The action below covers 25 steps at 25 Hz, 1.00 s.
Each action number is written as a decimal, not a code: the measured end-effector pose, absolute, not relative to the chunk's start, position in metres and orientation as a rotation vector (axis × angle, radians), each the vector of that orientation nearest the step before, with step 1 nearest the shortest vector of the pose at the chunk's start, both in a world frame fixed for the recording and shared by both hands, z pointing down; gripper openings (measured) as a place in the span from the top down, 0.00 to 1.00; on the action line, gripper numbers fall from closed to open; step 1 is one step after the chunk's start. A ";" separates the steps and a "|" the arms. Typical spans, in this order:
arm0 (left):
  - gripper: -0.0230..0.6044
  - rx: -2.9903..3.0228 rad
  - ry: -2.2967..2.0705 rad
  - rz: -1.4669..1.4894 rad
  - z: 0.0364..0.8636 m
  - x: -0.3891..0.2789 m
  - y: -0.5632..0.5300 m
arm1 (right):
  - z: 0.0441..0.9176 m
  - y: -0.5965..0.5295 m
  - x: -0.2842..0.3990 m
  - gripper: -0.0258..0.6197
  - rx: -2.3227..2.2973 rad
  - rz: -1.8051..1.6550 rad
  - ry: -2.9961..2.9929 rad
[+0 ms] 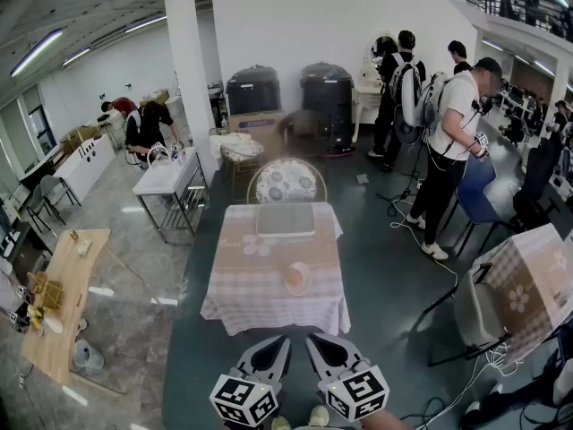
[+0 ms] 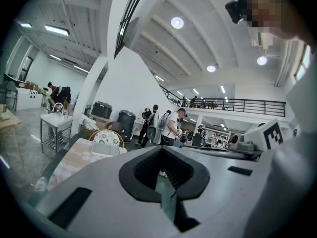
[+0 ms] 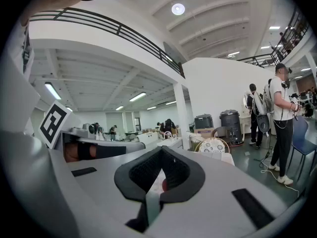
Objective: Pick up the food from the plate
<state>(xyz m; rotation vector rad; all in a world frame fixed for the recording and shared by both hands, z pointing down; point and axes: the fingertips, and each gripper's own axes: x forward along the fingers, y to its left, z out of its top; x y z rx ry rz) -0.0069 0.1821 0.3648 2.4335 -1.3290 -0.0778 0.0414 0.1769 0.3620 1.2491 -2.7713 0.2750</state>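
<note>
A small plate with a pale brownish piece of food on it sits near the front right of the checked-cloth table. Both grippers hover side by side at the bottom of the head view, short of the table's near edge and apart from the plate. My left gripper is shut with nothing in it, its jaws meeting at the tips. Beside it my right gripper is likewise shut and empty. Through its jaw window a reddish-and-white bit shows, too small to name.
A grey tray lies at the table's far end, with a round-backed chair behind it. Several people stand at the back right. A wooden bench is at left, a cloth-draped stand and floor cables at right.
</note>
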 end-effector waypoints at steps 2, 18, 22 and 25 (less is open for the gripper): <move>0.95 2.435 -1.332 -0.080 0.363 -0.002 0.181 | 0.361 0.176 0.046 0.94 1.247 0.275 -2.772; 0.95 2.430 -1.350 -0.053 0.372 0.014 0.179 | 0.361 0.173 0.055 0.94 1.223 0.338 -2.843; 0.95 2.428 -1.361 -0.051 0.372 0.020 0.177 | 0.361 0.172 0.062 0.94 1.221 0.332 -2.850; 0.95 2.430 -1.368 -0.046 0.372 0.026 0.177 | 0.360 0.171 0.066 0.94 1.213 0.328 -2.859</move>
